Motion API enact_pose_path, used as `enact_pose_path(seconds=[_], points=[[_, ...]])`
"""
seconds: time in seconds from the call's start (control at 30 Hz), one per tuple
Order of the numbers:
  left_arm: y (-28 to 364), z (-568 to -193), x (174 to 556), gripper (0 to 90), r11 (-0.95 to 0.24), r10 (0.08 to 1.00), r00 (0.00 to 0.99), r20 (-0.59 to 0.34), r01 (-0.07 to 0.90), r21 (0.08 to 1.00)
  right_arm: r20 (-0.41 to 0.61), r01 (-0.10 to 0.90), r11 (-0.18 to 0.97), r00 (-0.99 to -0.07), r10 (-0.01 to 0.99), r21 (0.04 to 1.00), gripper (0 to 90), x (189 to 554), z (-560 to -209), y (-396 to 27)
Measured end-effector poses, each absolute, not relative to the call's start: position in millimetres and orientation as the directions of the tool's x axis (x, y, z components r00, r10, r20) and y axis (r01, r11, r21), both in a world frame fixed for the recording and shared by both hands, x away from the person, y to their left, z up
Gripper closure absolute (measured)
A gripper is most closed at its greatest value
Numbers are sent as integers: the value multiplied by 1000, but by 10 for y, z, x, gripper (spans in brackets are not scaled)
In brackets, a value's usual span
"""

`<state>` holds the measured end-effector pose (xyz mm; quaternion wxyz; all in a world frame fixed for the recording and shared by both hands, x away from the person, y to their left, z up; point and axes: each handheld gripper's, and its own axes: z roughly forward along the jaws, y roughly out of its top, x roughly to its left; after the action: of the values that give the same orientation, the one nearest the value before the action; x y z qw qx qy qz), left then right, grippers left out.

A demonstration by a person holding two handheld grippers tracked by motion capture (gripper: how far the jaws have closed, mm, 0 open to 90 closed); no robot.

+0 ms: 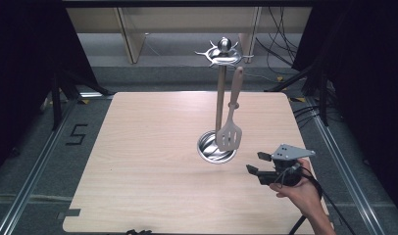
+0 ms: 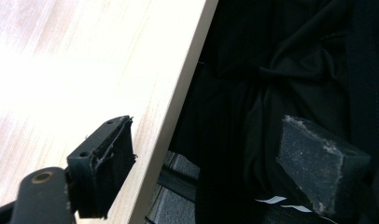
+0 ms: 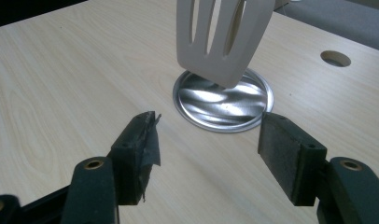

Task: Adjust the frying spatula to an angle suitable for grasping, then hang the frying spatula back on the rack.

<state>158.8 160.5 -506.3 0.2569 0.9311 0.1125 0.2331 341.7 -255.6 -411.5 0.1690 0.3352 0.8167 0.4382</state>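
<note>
The right gripper (image 1: 254,163) hovers near the rack base (image 1: 209,152), jaws apart and empty, facing the hanging spatula (image 1: 230,131); the left gripper (image 2: 197,158) gapes at the table (image 2: 61,70) edge

We see a pale wooden table (image 1: 153,161) with rounded corners, standing on a grey carpeted floor (image 1: 40,147) between metal rails. Directly on the tabletop rests the round, shiny metal base (image 1: 216,148) of a utensil stand, set right of the middle. In the right gripper view we find that base (image 3: 222,105) lying flat on the wood grain, and a small round hole (image 3: 335,58) cut through the tabletop beyond it. The table's near edge (image 2: 178,107) borders dark cloth in the left gripper view.
</note>
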Motion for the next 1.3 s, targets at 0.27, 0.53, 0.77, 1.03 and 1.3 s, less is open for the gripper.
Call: enact_pose_path(seconds=[0.27, 0.53, 0.77, 1.03, 1.3], points=[[1606, -5076, 1609, 175, -842, 333, 869, 367, 98, 531, 19, 411, 400, -716, 698, 819, 384, 3380, -4179, -2589], [1615, -5069, 1614, 175, -834, 352, 859, 371, 108, 542, 34, 426, 390, -710, 703, 816, 383, 3328, -4248, -2608], [1637, -5059, 1611, 175, -831, 358, 860, 362, 116, 545, 30, 431, 408, -715, 698, 805, 383, 3285, -4311, -2633], [1649, -5059, 1608, 175, -820, 387, 842, 375, 129, 557, 60, 473, 404, -704, 707, 783, 382, 3193, -4438, -2642], [1676, -5034, 1621, 175, -823, 397, 834, 383, 139, 550, 50, 463, 422, -718, 695, 779, 381, 3101, -4532, -2721]])
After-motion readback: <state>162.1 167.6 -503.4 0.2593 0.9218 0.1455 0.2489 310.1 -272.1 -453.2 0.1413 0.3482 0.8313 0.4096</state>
